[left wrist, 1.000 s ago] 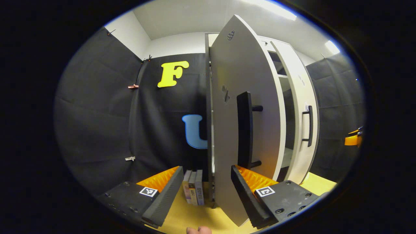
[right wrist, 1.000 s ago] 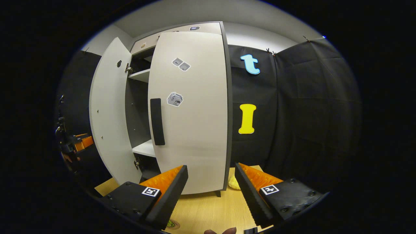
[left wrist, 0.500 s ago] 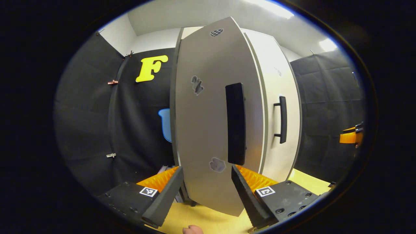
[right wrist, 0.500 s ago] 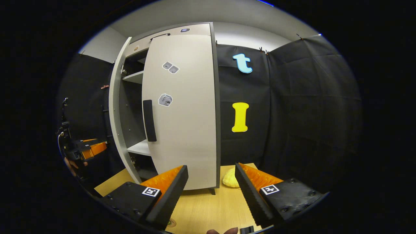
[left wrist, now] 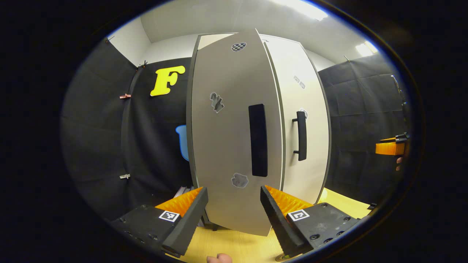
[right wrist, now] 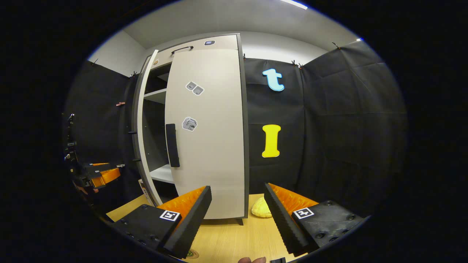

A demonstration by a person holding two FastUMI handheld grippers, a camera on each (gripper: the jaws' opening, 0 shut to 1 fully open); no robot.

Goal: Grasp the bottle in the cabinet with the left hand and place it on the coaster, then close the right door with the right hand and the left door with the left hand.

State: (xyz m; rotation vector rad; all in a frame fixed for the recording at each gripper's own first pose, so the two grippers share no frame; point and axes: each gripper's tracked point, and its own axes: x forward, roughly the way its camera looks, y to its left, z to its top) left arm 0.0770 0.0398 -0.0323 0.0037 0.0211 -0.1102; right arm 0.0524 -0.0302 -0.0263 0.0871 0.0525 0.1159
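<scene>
The pale cabinet's left door [left wrist: 226, 146] fills the middle of the left gripper view, with its black handle [left wrist: 258, 140] upright. My left gripper [left wrist: 233, 204] is open just in front of this door's lower part and holds nothing. In the right gripper view the left door [right wrist: 144, 128] shows edge-on and stands ajar, and dark shelves [right wrist: 155, 95] show behind it. The right door [right wrist: 208, 146] lies flat against the cabinet, with its handle [right wrist: 172, 145] near its left edge. My right gripper [right wrist: 237, 204] is open and empty, some way back from the right door.
The cabinet stands on a light wooden table [right wrist: 226, 237]. A yellow lump [right wrist: 261, 210] lies by the cabinet's right foot. Several books [left wrist: 182, 190] stand left of the cabinet. A small round disc [right wrist: 192, 253] lies at the table's near edge. The other gripper [left wrist: 389, 148] hangs at far right.
The left door has swung from wide open to nearly against the cabinet, with my left gripper following it. The right gripper has drawn back a little from the right door.
</scene>
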